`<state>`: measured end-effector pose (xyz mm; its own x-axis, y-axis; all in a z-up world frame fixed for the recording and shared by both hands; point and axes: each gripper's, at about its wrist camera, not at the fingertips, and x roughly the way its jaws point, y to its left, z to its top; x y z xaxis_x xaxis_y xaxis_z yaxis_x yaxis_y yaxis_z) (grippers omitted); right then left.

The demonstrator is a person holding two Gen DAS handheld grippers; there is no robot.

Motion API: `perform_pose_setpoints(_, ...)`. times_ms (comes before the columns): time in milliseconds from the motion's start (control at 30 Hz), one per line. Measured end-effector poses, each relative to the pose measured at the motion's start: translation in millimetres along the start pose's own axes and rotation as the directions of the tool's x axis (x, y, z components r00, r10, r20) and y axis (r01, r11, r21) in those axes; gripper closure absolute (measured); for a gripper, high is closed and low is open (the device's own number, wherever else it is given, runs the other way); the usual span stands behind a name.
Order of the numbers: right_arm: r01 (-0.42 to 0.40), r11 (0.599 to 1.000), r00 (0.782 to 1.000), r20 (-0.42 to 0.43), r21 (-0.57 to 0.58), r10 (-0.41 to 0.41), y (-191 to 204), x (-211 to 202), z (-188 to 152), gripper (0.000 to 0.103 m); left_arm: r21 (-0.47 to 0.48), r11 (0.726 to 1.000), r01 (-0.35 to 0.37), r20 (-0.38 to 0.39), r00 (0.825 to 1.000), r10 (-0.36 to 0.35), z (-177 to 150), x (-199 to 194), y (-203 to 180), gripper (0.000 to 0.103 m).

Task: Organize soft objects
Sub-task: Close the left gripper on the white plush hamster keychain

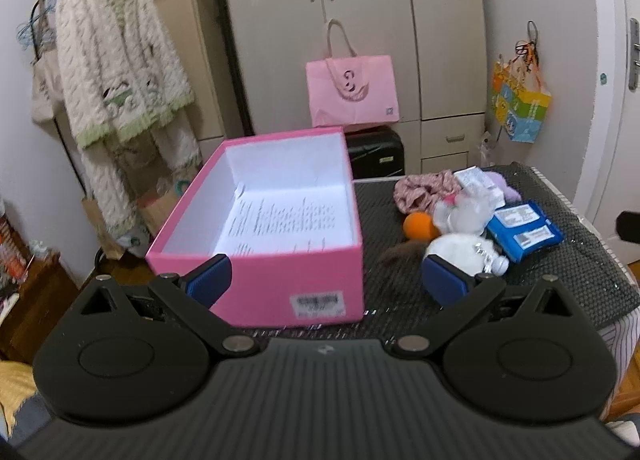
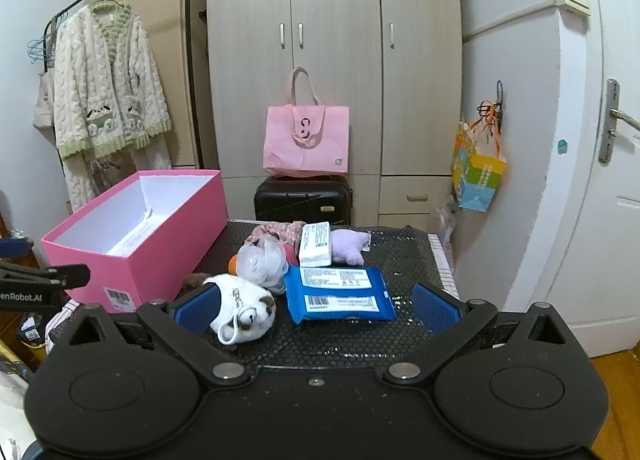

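While both grippers, left (image 1: 326, 280) and right (image 2: 314, 302), hover with jaws spread wide and empty, one pink box (image 2: 132, 236) sits at the table's (image 2: 404, 248) left edge holding only a printed sheet (image 1: 280, 224). Right of it lie two blue packets (image 2: 340, 294), one white packet (image 2: 316, 242), one white plush (image 2: 244, 306), one lilac plush (image 2: 350, 246); others overlap indistinctly.
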<state>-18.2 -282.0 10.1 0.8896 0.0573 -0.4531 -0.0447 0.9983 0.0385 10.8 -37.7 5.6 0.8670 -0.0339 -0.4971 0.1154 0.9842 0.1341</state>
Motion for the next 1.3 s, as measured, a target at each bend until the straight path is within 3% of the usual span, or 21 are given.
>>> perform_pose_setpoints(300,-0.029,0.998,0.994,0.104,-0.05,0.034,-13.9,47.6,-12.3,0.0,0.049,0.991,0.121,-0.007,0.993,-0.121,24.2,36.9,-25.7,0.0)
perform_pose_setpoints(467,-0.095,0.984,0.993,0.06,-0.148,0.105,-4.5,75.2,-20.2,0.0,0.028,0.978,0.205,0.015,0.979,-0.205,29.7,54.3,-34.2,0.0)
perform_pose_setpoints(567,-0.217,0.971,0.976,-0.011,-0.098,0.217,-2.4,94.2,-28.1,0.001,0.048,0.968,0.248,0.017,0.968,-0.249,31.4,62.4,-43.8,0.003)
perform_pose_setpoints(667,-0.289,0.954,0.957,-0.058,-0.075,0.285,5.7,110.0,-39.5,0.007,0.055,0.946,0.32,-0.021,0.948,-0.319,31.2,74.6,-55.0,0.004)
perform_pose_setpoints(833,-0.393,0.917,0.919,-0.068,-0.072,0.389,19.3,123.2,-53.3,0.01,0.06,0.903,0.424,-0.112,0.902,-0.416,23.3,100.7,-72.4,0.02)
perform_pose_setpoints(900,-0.385,0.919,0.922,-0.079,-0.082,0.38,23.5,131.8,-57.5,0.012,0.068,0.898,0.434,-0.144,0.895,-0.422,19.4,113.1,-80.0,0.027)
perform_pose_setpoints(1167,-0.35,0.934,0.933,-0.111,-0.073,0.341,27.5,159.2,-60.4,0.015,0.029,0.905,0.423,-0.238,0.883,-0.405,15.7,146.2,-82.0,0.027)
perform_pose_setpoints(1300,-0.367,0.929,0.924,-0.132,-0.047,0.359,28.4,168.5,-63.4,0.021,0.062,0.908,0.414,-0.245,0.888,-0.389,13.5,149.3,-84.1,0.024)
